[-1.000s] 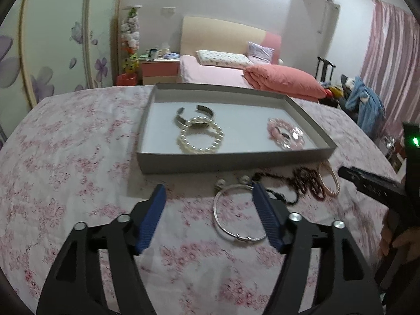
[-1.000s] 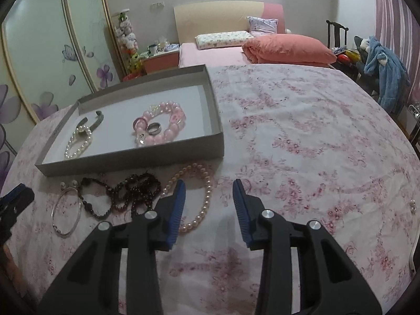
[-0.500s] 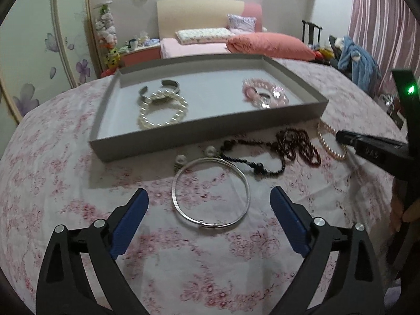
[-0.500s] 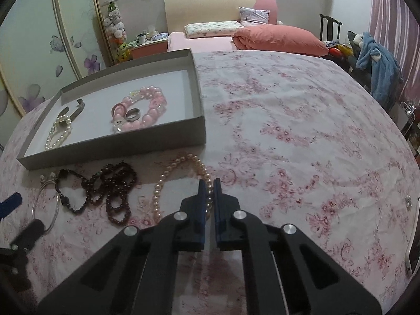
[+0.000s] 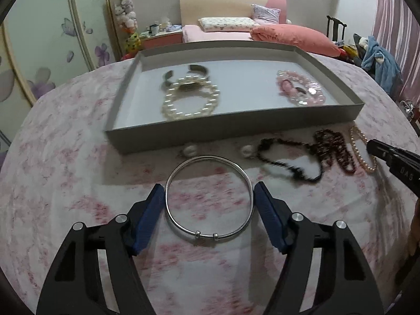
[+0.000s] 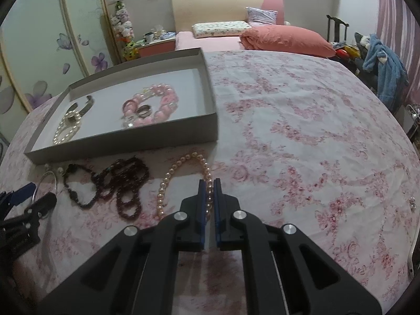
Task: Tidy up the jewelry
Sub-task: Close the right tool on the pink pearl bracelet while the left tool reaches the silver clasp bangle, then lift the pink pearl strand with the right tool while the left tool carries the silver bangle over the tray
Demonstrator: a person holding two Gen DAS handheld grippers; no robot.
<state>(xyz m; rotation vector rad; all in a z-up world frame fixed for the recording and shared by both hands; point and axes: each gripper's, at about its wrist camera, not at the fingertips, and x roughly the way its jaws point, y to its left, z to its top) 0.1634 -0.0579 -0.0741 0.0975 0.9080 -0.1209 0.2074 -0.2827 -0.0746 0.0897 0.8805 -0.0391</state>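
Observation:
A grey tray (image 5: 236, 128) on the floral cloth holds a white pearl bracelet (image 5: 190, 102), a dark cuff (image 5: 195, 69) and a pink bead bracelet (image 5: 300, 90). A silver bangle (image 5: 210, 197) lies in front of it, between the pads of my left gripper (image 5: 209, 191), whose jaws stand just outside its rim. My right gripper (image 6: 209, 186) is shut on the right strand of a pink pearl necklace (image 6: 168, 181) lying on the cloth. Dark bead strands (image 6: 123, 183) lie left of the necklace.
Two small pearl earrings (image 5: 190, 151) lie by the tray's front wall (image 6: 126, 141). A black bead bracelet (image 5: 288, 162) lies right of the bangle. A bed with an orange quilt (image 5: 291, 36) stands behind the table.
My left gripper moved forward over the bangle and its jaws narrowed around it. My right gripper closed from open and now pinches the pearl necklace strand.

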